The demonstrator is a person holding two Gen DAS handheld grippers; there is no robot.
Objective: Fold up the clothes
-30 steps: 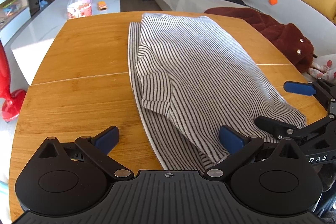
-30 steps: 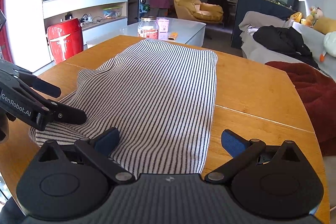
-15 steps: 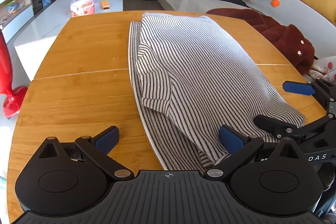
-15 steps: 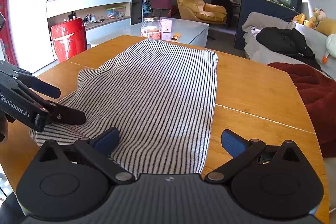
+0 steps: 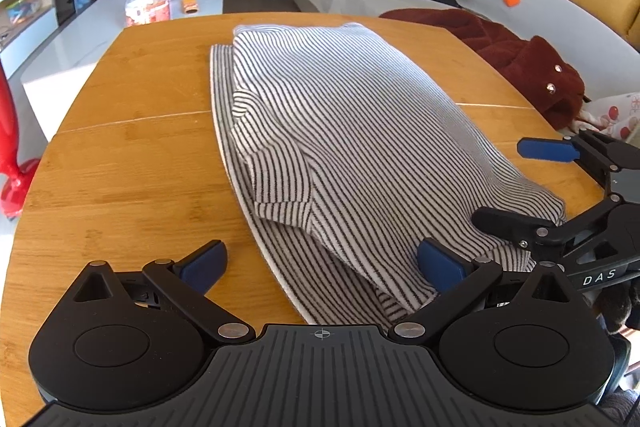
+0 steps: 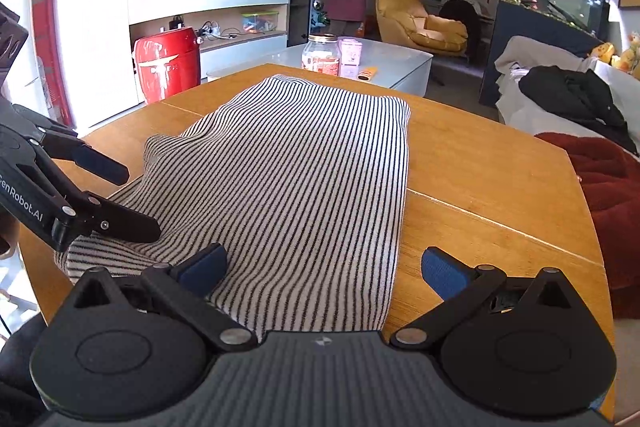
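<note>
1. The wooden table (image 5: 120,155) fills most of both views, a pale seam line running across its top.
2. The striped garment (image 5: 360,131) lies folded lengthwise down the middle of the table, a doubled layer with a sleeve tucked along its left edge; the far end nears the table's far edge and the near end reaches the near edge, right under both tools.
3. The left gripper (image 5: 320,263) sits at the near-left corner of the garment with its jaws spread wide. Its right blue pad rests against the top of the cloth, while the left pad stands over bare wood, apart from the fabric. The garment's near corner lies between the two pads.
4. The right gripper (image 6: 324,267) is at the garment's near-right corner, jaws likewise spread wide. Its left pad presses onto the striped cloth; its right pad hangs over bare table just beside the garment's right edge. That edge runs between the pads.
5. In the left wrist view, the right gripper's lower finger lies on the cloth's near-right corner, the upper one clear above the table; nothing is pinched.
</note>
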